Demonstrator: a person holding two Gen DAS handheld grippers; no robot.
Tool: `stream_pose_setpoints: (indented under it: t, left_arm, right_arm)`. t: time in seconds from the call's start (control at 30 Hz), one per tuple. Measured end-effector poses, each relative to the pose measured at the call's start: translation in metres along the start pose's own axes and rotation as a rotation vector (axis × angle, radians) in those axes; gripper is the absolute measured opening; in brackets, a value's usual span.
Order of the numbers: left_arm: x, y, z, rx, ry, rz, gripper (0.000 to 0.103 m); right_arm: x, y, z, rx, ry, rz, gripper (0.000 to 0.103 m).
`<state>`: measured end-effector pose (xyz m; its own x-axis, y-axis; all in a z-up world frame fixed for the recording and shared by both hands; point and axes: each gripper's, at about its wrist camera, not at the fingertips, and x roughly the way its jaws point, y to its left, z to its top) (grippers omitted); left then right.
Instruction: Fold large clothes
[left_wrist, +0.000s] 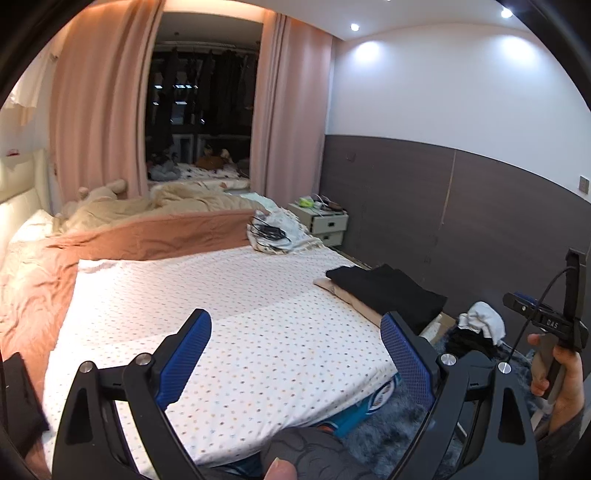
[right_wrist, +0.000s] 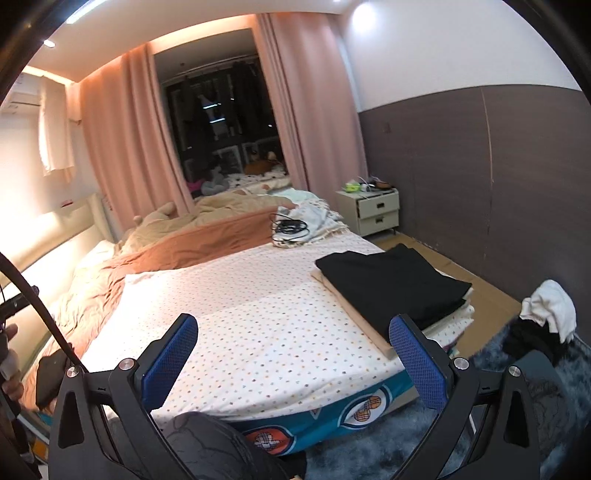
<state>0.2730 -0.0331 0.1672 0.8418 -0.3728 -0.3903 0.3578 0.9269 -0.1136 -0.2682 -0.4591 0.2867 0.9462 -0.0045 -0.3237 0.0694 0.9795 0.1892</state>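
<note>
Nightstand (right_wrist: 373, 211) (beside pink curtains (right_wrist: 310, 110))

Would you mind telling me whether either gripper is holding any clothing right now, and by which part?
Nothing is held: the left gripper and right gripper are both open above the bed.

Place: a bedroom in a home, lit by ceiling spotlights (left_wrist: 354, 27).
Bed: a wide bed (right_wrist: 258, 314) under a dotted sheet, with a rumpled orange blanket (right_wrist: 192, 251) and a padded headboard (left_wrist: 18, 192).
Window: pink curtains (right_wrist: 125, 147) drawn back from a dark window (left_wrist: 203, 110).
Furniture: a two-drawer nightstand (right_wrist: 376, 212) against the brown wall panel (right_wrist: 480, 177).
Clothes: folded clothes (right_wrist: 391, 284) stacked at the bed's edge; a loose heap (right_wrist: 543, 321) on the blue rug (right_wrist: 406, 443).
</note>
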Motion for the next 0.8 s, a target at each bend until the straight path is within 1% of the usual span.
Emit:
stream_pose_setpoints:
  t: [0.13, 0.23, 0.33, 0.43, 0.57, 0.73, 0.8]
  left_arm:
    - [-0.024, 0.005, -0.012, 0.006, -0.026, 0.027, 0.094]
    - [-0.034, 0.008, -0.023, 0.021, -0.024, 0.056, 0.094]
    - [-0.042, 0.015, -0.037, 0.005, -0.025, 0.070, 0.094]
    - [-0.049, 0.020, -0.051, -0.001, -0.020, 0.105, 0.094]
    - [-0.062, 0.019, -0.070, 0.002, -0.025, 0.149, 0.094]
    - [-0.077, 0.015, -0.093, 0.000, -0.040, 0.191, 0.094]
    - [-0.083, 0.013, -0.102, -0.004, -0.048, 0.196, 0.094]
  right_arm:
    - [-0.004, 0.003, -0.016, -0.029, -0.014, 0.015, 0.103]
    - [-0.004, 0.008, -0.031, -0.046, -0.023, 0.013, 0.103]
    - [-0.003, 0.016, -0.041, -0.050, -0.020, 0.021, 0.103]
    - [-0.004, 0.020, -0.055, -0.046, -0.024, 0.027, 0.103]
    - [-0.006, 0.026, -0.069, -0.040, -0.030, 0.022, 0.103]
    - [-0.014, 0.032, -0.083, -0.018, -0.015, 0.050, 0.103]
    - [-0.015, 0.033, -0.088, -0.017, -0.007, 0.060, 0.103]
